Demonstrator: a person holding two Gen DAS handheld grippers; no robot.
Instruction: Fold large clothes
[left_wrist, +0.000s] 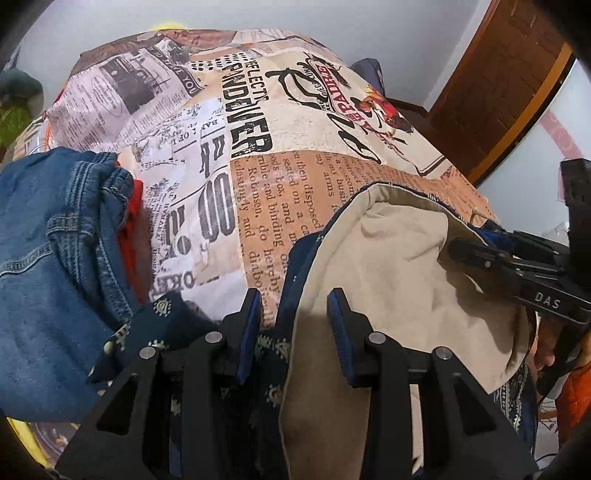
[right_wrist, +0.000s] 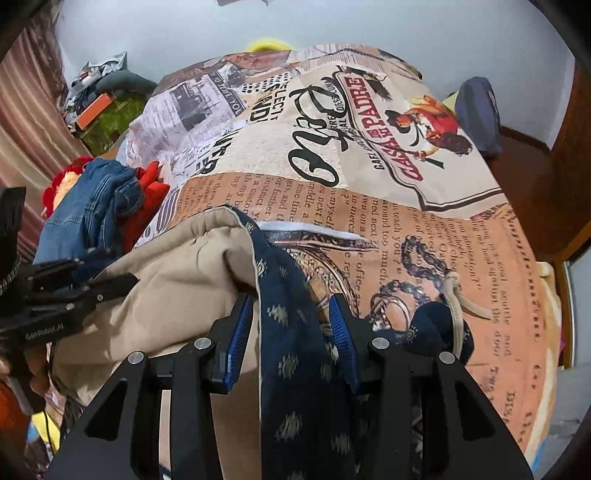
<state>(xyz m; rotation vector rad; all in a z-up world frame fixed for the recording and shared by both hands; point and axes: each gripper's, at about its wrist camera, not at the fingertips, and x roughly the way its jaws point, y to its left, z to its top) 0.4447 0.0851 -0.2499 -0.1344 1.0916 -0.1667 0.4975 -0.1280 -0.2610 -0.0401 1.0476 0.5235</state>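
Plainly, the left gripper (left_wrist: 295, 325) stands with its blue pads parted, and the dark-blue patterned edge of the garment (left_wrist: 388, 266) runs between them without either pad pressing on it. The right gripper (right_wrist: 291, 328) shows the same: its jaws are apart, a strip of the same navy cloth hangs in the gap, and nothing is clamped. Both look like a release rather than a grip.

Outward from the jaws, the garment lies on the bed with its beige lining turned up and its navy printed face showing only along the rim and at a bunched corner with a pale tie (right_wrist: 454, 295) beside the right gripper. Each wrist view catches the other gripper resting low over the beige cloth, so the two tools flank one doubled-over portion.

Beneath it spreads the newspaper-print bedspread (left_wrist: 258, 110). A heap of blue denim (left_wrist: 55, 240) over something red (right_wrist: 151, 184) sits to the left, apparently not yet handled.

By the look of it, one fold has been laid over and let go. The piece is still bulky and uneven, so further folds and smoothing appear to remain, and the denim after that.
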